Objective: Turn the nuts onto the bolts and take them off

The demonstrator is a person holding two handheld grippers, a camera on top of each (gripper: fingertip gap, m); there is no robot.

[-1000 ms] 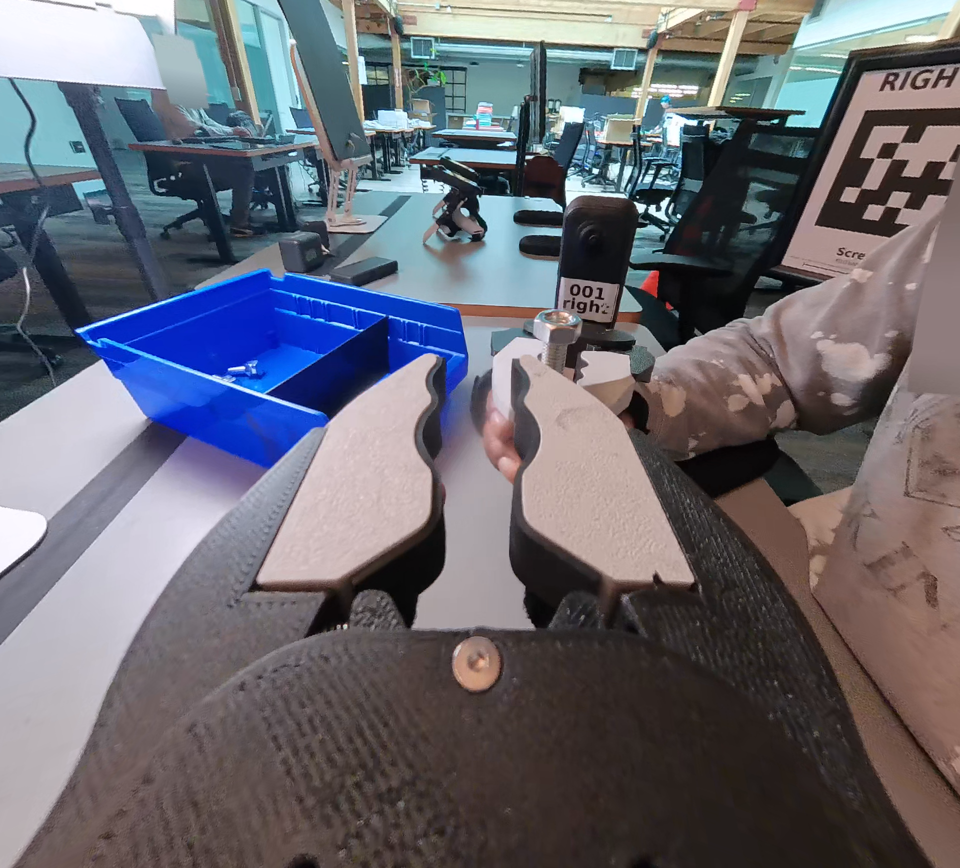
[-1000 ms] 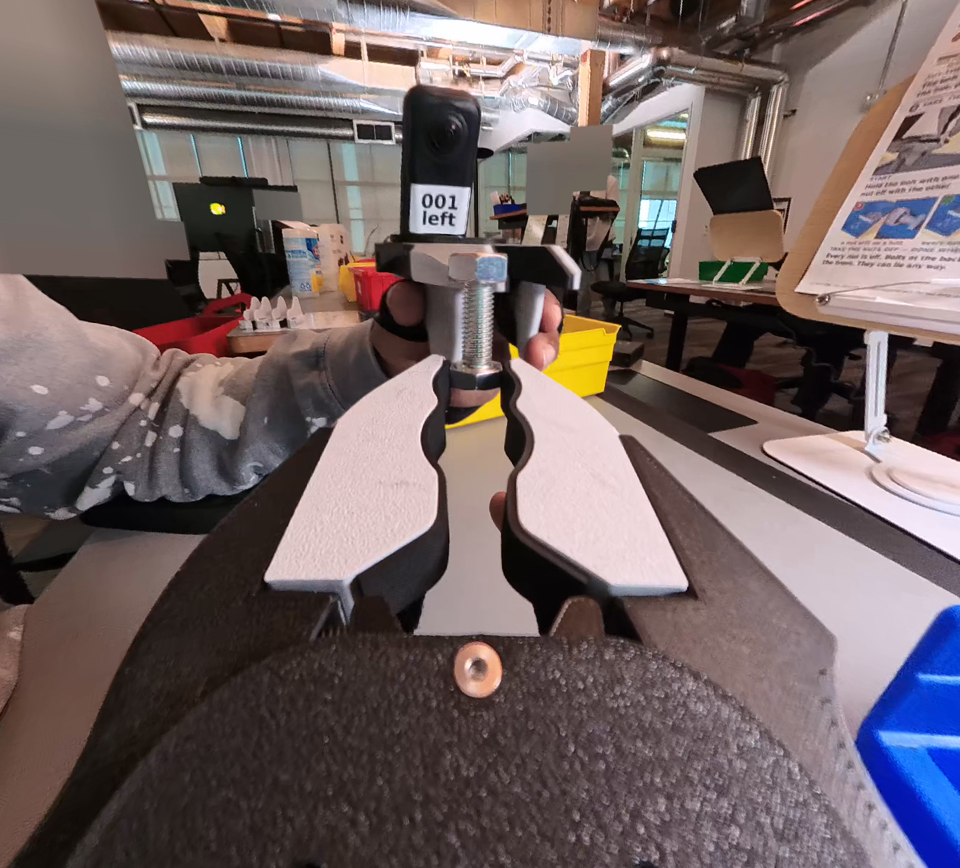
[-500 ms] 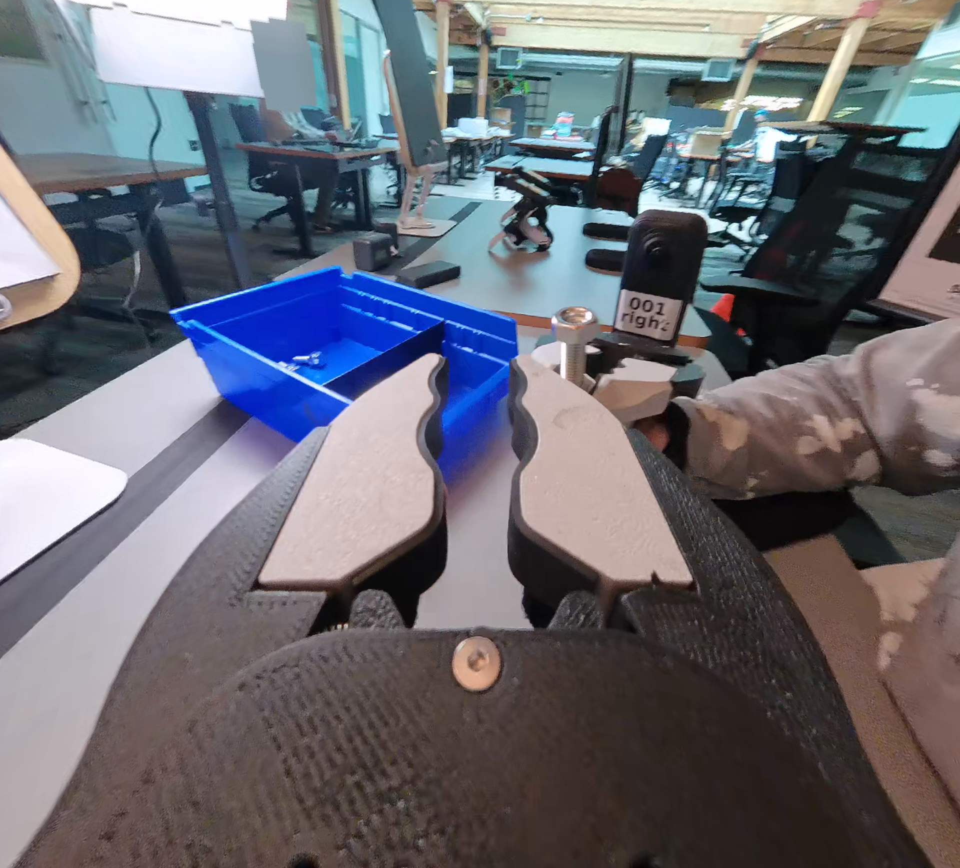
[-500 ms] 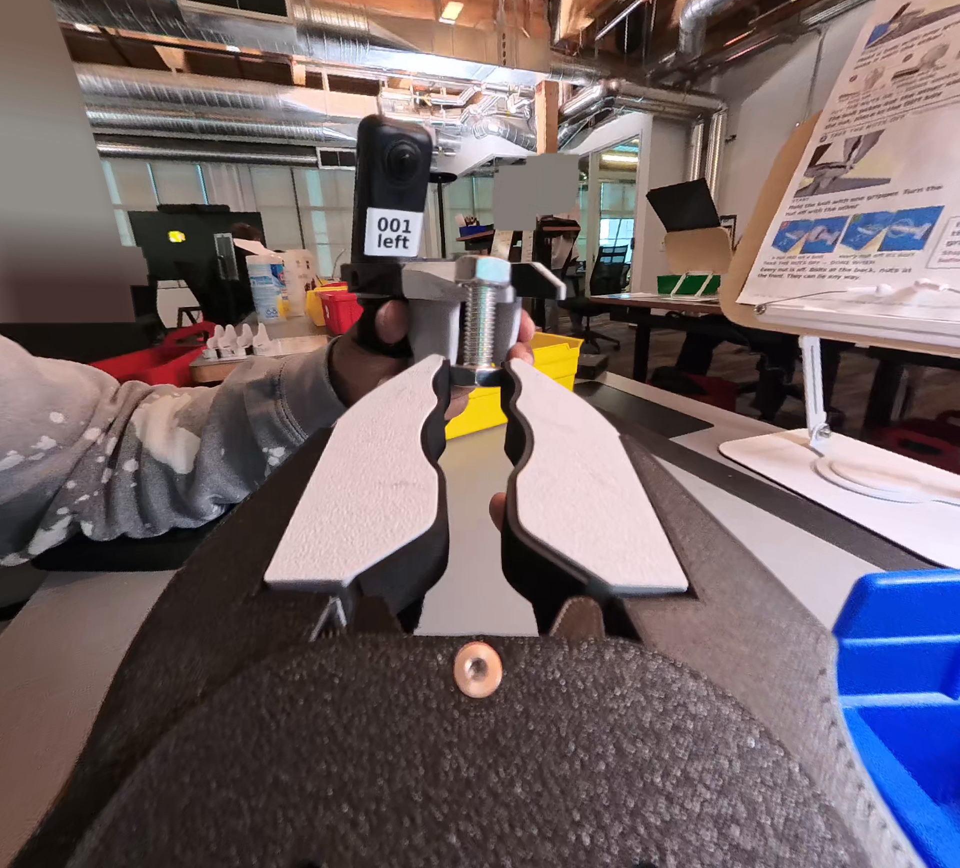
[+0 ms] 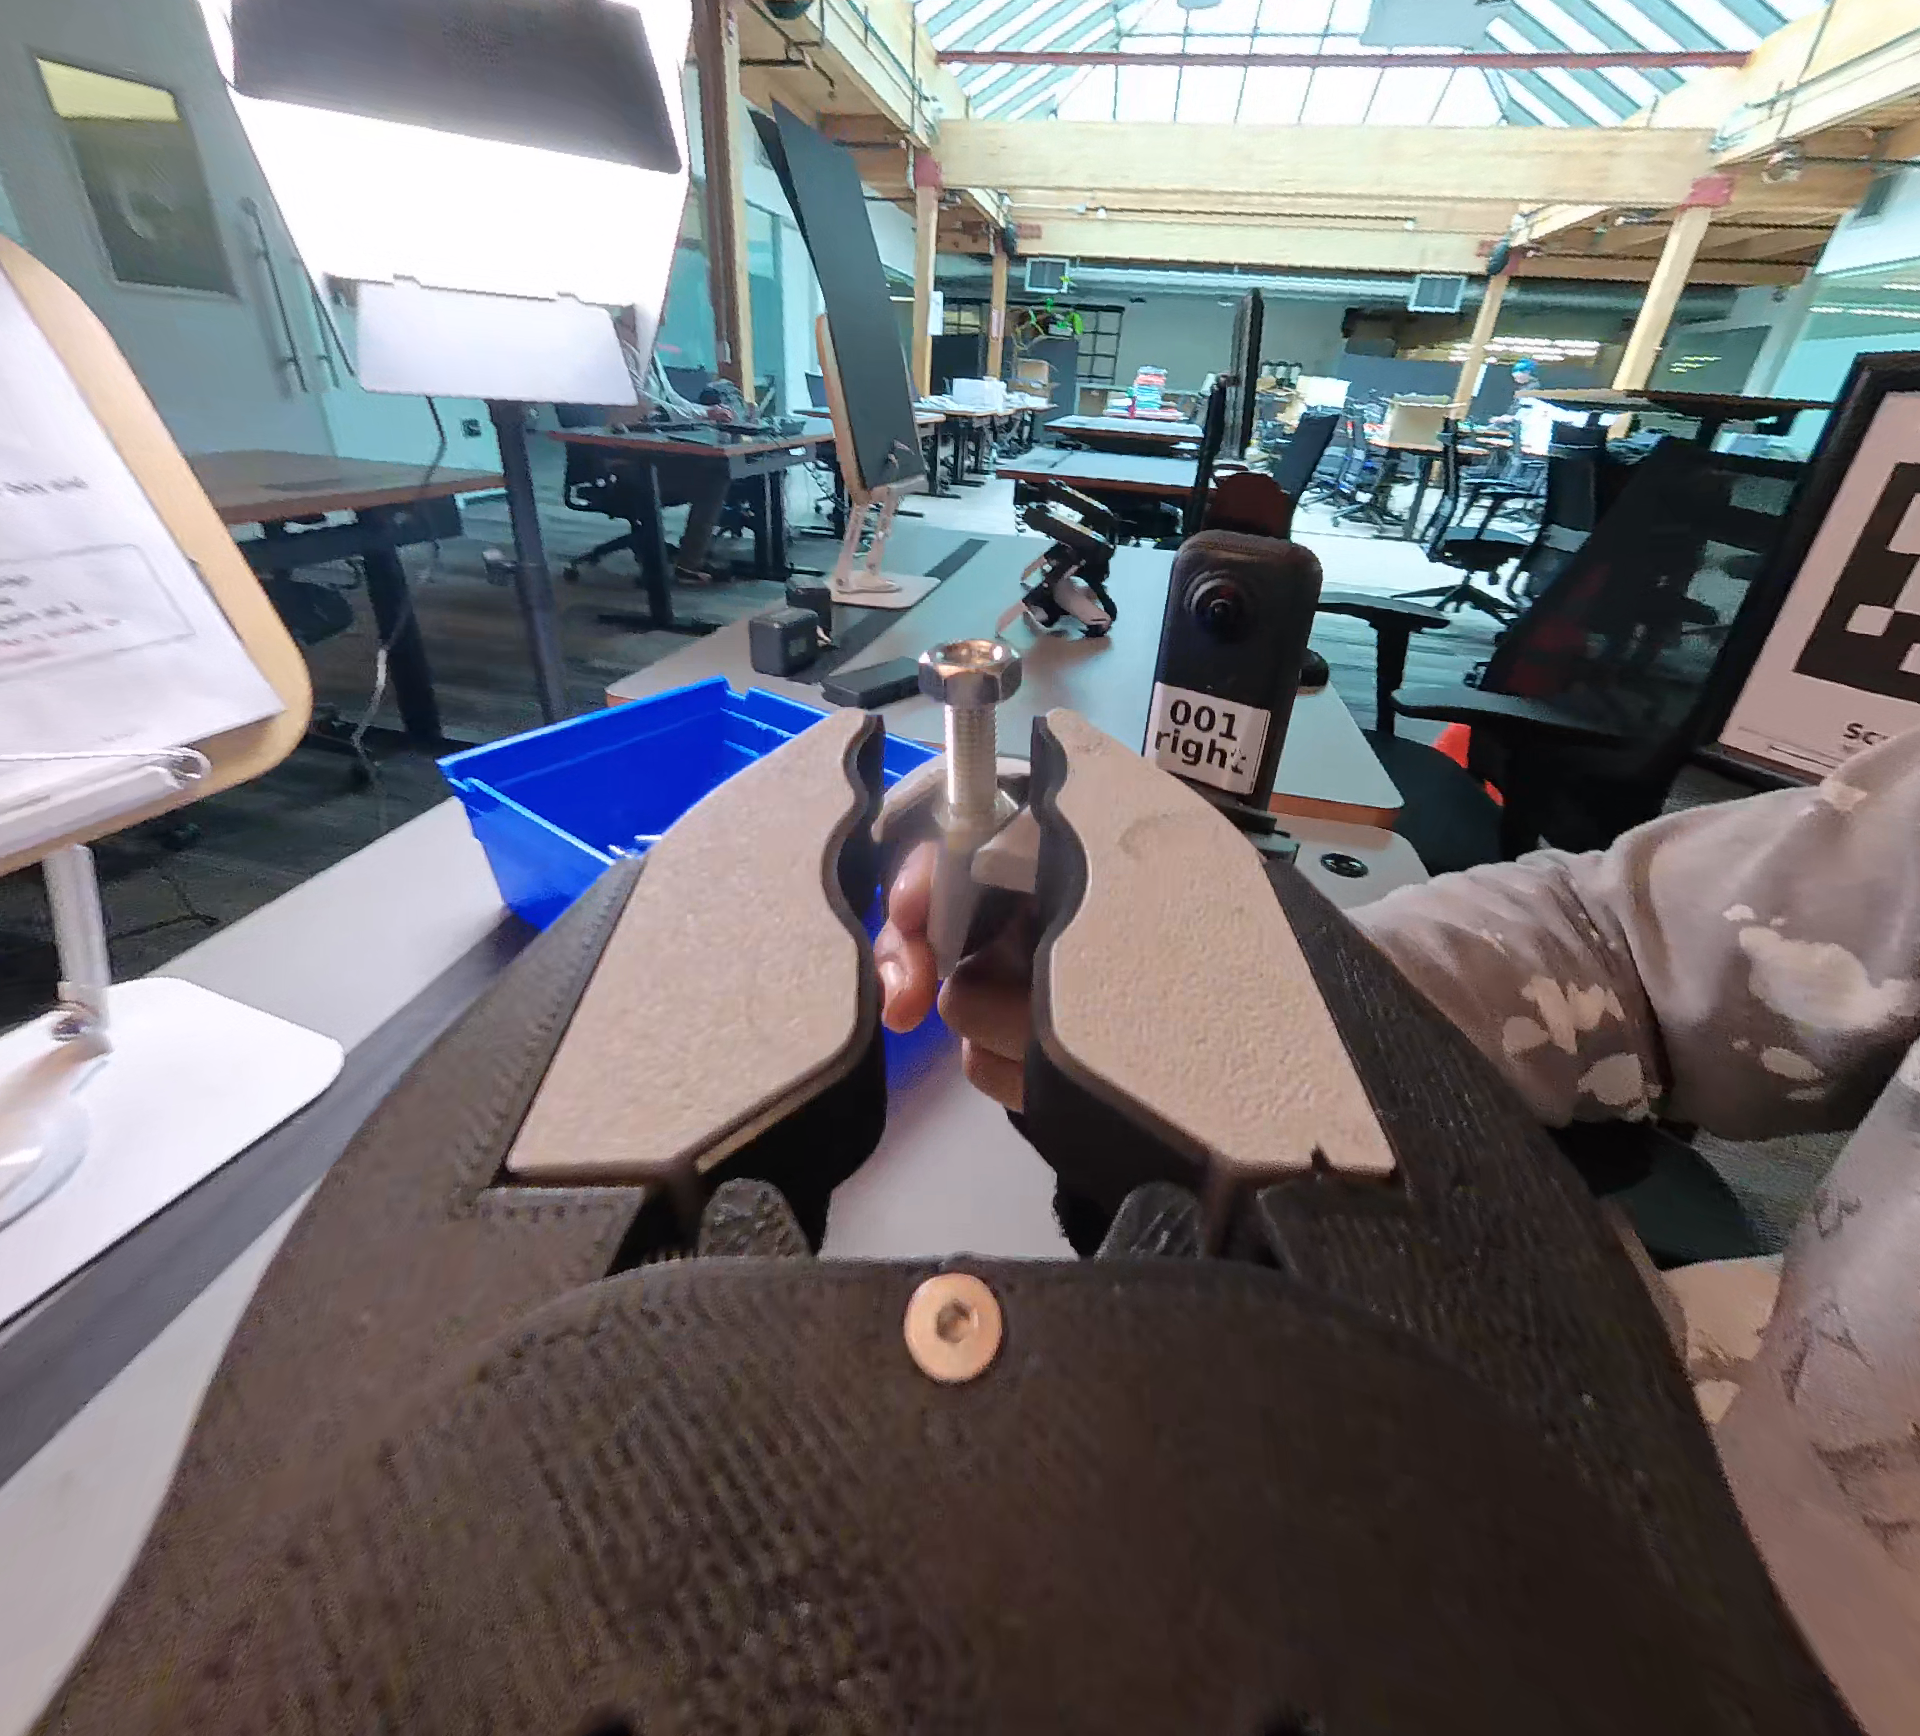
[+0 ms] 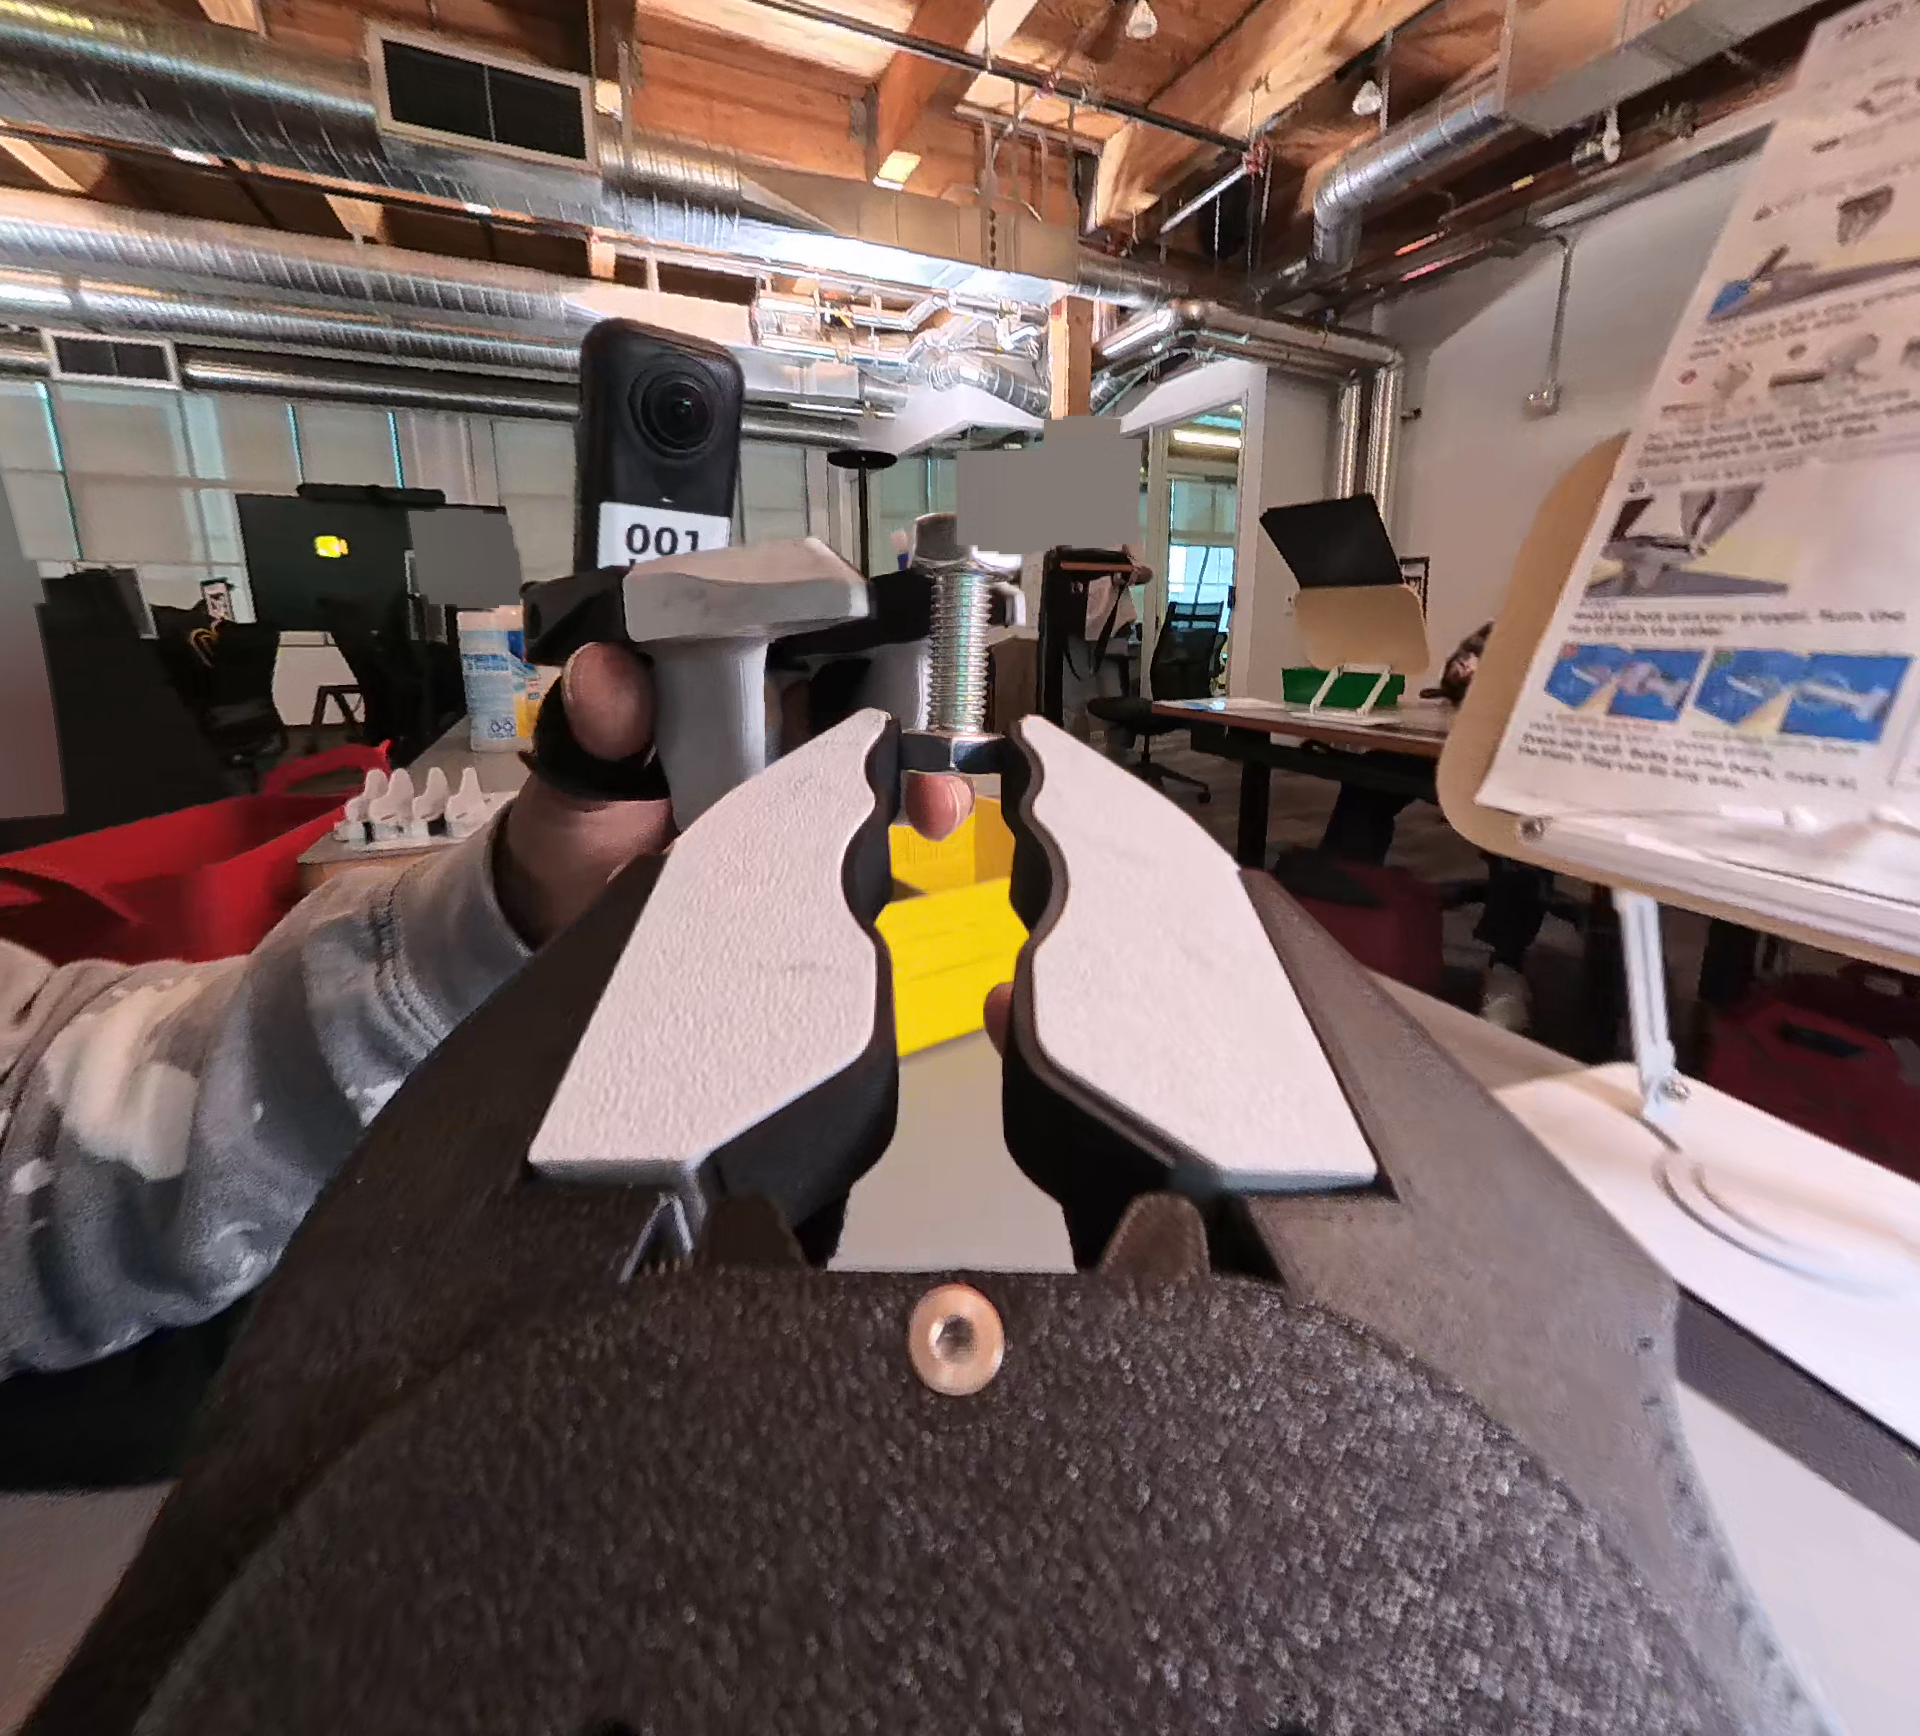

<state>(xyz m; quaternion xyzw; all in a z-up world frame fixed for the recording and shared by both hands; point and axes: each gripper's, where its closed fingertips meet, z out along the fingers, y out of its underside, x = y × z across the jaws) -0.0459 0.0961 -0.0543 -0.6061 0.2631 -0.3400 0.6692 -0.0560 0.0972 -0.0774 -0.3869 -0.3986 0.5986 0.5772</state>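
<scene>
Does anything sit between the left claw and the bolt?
Nothing visible does. The bolt stands upright in the gap of the open left claw, with clear space on both sides. The right claw grips the nut at the bolt's lower end.

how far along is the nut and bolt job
Done: the nut is on the bolt, near its tip, most thread bare. In hand: the right hand-held gripper clamps the nut; the left hand-held gripper stands open around the shank. Left: winding or removal, direction unclear.
</scene>
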